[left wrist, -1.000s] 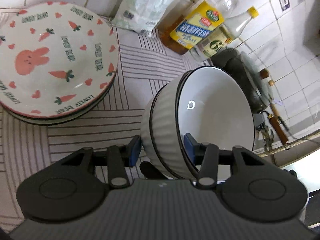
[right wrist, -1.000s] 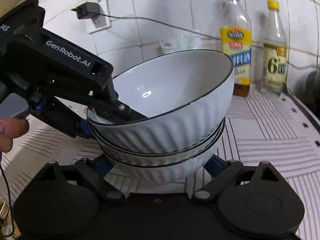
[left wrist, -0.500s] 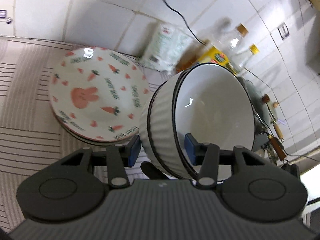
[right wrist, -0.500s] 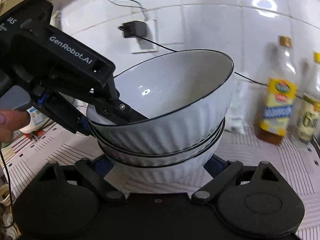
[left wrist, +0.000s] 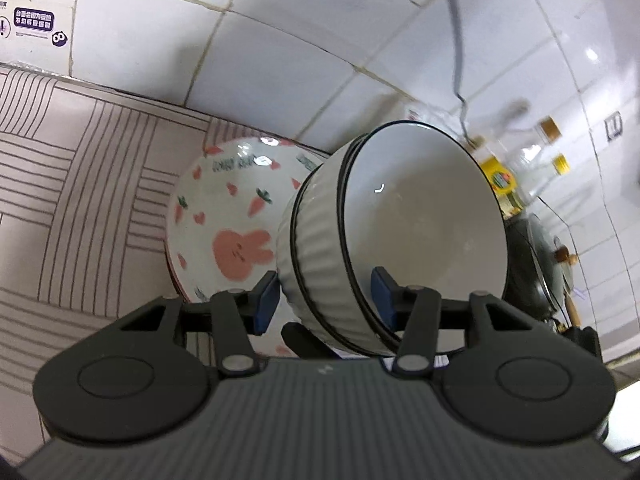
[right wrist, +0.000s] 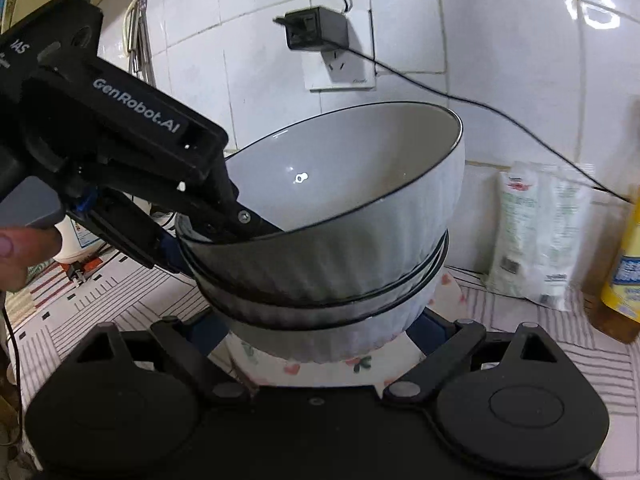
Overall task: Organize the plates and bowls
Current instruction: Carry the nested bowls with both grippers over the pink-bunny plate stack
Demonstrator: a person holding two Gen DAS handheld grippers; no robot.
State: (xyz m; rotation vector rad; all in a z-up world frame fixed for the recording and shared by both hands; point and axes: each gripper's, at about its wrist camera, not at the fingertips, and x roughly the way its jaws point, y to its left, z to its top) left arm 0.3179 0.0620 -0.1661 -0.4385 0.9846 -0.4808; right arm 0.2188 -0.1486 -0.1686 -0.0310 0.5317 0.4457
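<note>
The left gripper (left wrist: 325, 299) pinches the bowls' (left wrist: 420, 232) rim, while the right gripper (right wrist: 320, 330) clamps their base.

From my remote seat I see the stacked bowls (left wrist: 400, 232) are white, ribbed outside, each rim edged in a thin black line. The plates (left wrist: 224, 216) are white with pink rabbits, hearts and orange carrots (green tops). My left gripper (left wrist: 324, 294) is black with blue pads; the right gripper (right wrist: 320, 332) matches. The counter covering (left wrist: 80, 184) is pale with dark striped blocks. The oil bottle (right wrist: 624, 264) carries a yellow label.
</note>
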